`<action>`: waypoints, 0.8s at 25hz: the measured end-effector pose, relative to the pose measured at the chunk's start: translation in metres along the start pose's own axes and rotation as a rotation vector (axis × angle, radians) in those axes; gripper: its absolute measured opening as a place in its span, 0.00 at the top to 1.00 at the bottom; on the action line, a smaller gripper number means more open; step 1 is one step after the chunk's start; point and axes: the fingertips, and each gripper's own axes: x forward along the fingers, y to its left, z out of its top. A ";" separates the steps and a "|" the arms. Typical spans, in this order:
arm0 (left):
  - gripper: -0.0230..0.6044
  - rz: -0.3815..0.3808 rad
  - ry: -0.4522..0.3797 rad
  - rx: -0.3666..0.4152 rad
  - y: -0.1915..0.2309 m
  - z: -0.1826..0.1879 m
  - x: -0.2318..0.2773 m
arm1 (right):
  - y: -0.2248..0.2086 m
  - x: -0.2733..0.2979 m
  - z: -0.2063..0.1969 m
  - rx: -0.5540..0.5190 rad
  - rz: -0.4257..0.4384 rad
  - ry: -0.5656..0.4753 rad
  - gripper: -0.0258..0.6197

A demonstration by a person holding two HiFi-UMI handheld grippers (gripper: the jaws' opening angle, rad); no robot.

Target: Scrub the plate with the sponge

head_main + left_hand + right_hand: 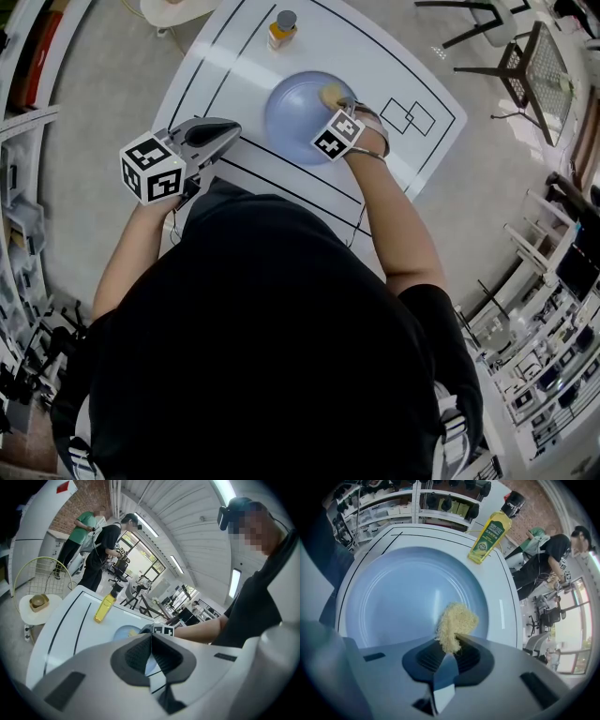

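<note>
A pale blue plate lies on the white table, also small in the left gripper view. My right gripper is shut on a yellow fibrous sponge, which rests on the plate's right part. My left gripper hangs over the table's near left edge, left of the plate, jaws shut with nothing between them.
A yellow bottle with a dark cap stands beyond the plate. Black lines mark the table top. A small round side table with a bowl is off to the left. Two people stand behind.
</note>
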 end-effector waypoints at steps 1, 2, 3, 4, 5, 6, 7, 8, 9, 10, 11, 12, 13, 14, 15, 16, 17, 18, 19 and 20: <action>0.95 -0.001 -0.002 0.000 -0.001 0.000 0.000 | 0.001 -0.001 -0.001 0.002 0.002 0.000 0.89; 0.95 -0.002 -0.003 0.000 -0.003 0.000 0.000 | 0.003 -0.002 -0.002 0.004 0.003 0.001 0.89; 0.95 -0.003 -0.004 0.000 -0.004 -0.001 0.000 | 0.003 -0.002 -0.004 0.006 0.005 0.005 0.89; 0.95 -0.004 -0.004 0.000 -0.004 -0.001 0.001 | 0.004 -0.002 -0.006 0.009 0.006 0.010 0.89; 0.95 -0.004 -0.003 0.000 -0.005 -0.002 0.001 | 0.005 -0.002 -0.008 0.012 0.008 0.015 0.89; 0.95 -0.005 -0.003 0.000 -0.005 -0.003 0.001 | 0.006 -0.002 -0.010 0.016 0.010 0.021 0.89; 0.95 -0.005 -0.003 0.000 -0.005 -0.004 0.001 | 0.007 -0.001 -0.012 0.020 0.013 0.026 0.89; 0.95 -0.005 -0.004 -0.001 -0.005 -0.005 0.001 | 0.009 -0.002 -0.014 0.025 0.015 0.031 0.89; 0.95 -0.004 -0.006 -0.001 -0.006 -0.006 0.000 | 0.011 -0.002 -0.015 0.029 0.017 0.035 0.89; 0.95 -0.004 -0.008 -0.002 -0.006 -0.006 -0.001 | 0.012 -0.002 -0.016 0.032 0.020 0.039 0.89; 0.95 -0.004 -0.010 -0.002 -0.007 -0.007 -0.001 | 0.014 -0.003 -0.018 0.034 0.021 0.043 0.89; 0.95 -0.004 -0.011 -0.002 -0.008 -0.008 -0.001 | 0.014 -0.003 -0.019 0.036 0.023 0.048 0.89; 0.95 -0.004 -0.011 -0.002 -0.008 -0.008 -0.001 | 0.015 -0.003 -0.020 0.038 0.024 0.052 0.89; 0.95 -0.004 -0.011 -0.002 -0.009 -0.009 -0.001 | 0.015 -0.003 -0.022 0.041 0.026 0.057 0.89; 0.95 -0.005 -0.011 -0.002 -0.009 -0.010 0.000 | 0.016 -0.003 -0.023 0.042 0.028 0.062 0.89; 0.95 -0.006 -0.011 -0.002 -0.009 -0.011 0.000 | 0.017 -0.002 -0.024 0.044 0.032 0.067 0.89; 0.95 -0.006 -0.011 -0.002 -0.010 -0.011 0.001 | 0.017 -0.002 -0.026 0.045 0.036 0.073 0.89; 0.95 -0.006 -0.012 -0.001 -0.011 -0.012 0.001 | 0.019 -0.003 -0.027 0.044 0.040 0.080 0.89; 0.95 -0.006 -0.013 -0.001 -0.012 -0.012 0.000 | 0.020 -0.003 -0.028 0.042 0.045 0.089 0.89; 0.95 -0.006 -0.015 0.001 -0.013 -0.011 -0.001 | 0.022 -0.004 -0.030 0.037 0.051 0.100 0.89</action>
